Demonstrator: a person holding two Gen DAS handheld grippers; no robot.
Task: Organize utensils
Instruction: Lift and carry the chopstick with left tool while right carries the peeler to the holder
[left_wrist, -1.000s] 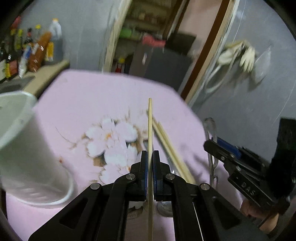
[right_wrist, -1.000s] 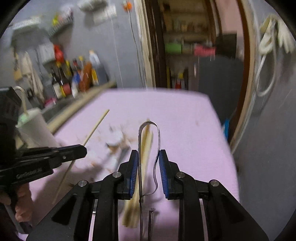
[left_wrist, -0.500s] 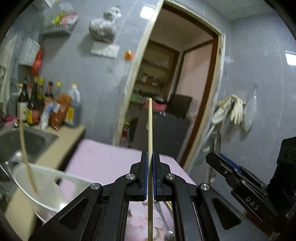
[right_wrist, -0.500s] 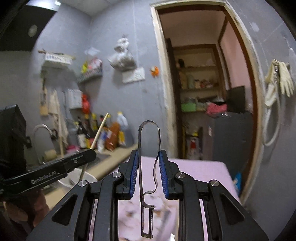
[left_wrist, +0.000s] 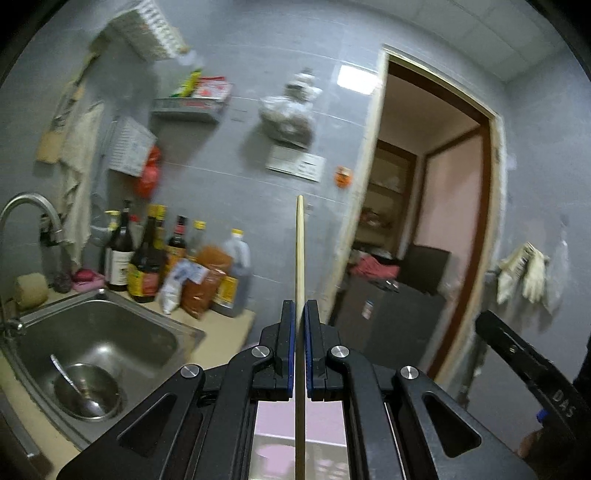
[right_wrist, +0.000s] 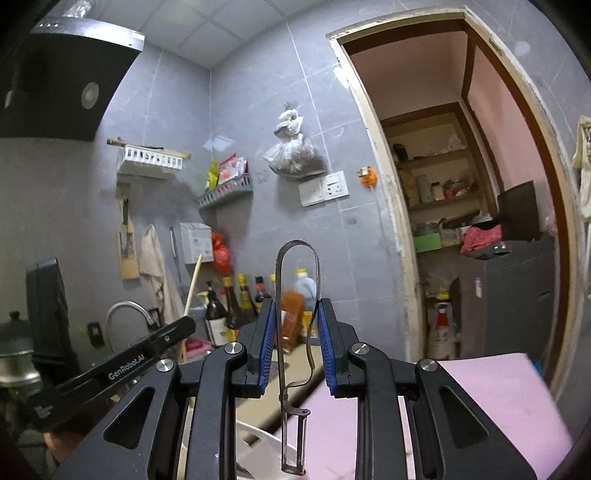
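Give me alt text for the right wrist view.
The right gripper is shut on a metal peeler, its looped handle up and blade down, raised above the pink table. At left, the left gripper holds a chopstick before the bottles.

A metal peeler (right_wrist: 295, 332) is clamped upright in the right gripper (right_wrist: 295, 317); a chopstick (right_wrist: 192, 291) is held by the left gripper (right_wrist: 177, 332).
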